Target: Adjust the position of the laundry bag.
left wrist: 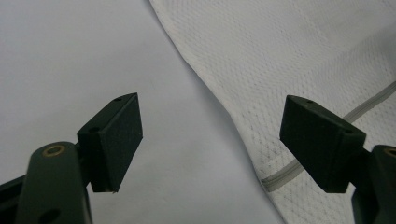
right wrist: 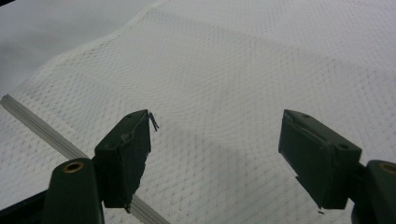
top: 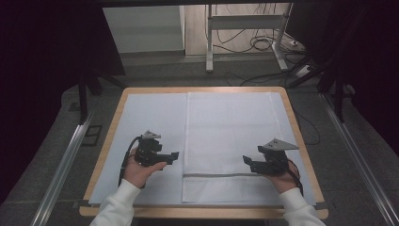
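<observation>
White mesh cloth (top: pixel 230 141) lies lengthwise away from person; right gripper (top: pixel 248 162) over near edge, left gripper (top: pixel 175 156) beside its left edge; both fingers apart, empty.

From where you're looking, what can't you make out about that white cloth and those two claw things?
- High view: the right gripper covers part of the towel.
- Left gripper view: the towel's grey stripe passes behind a jaw.
- Right gripper view: picture edges crop the towel.
</observation>
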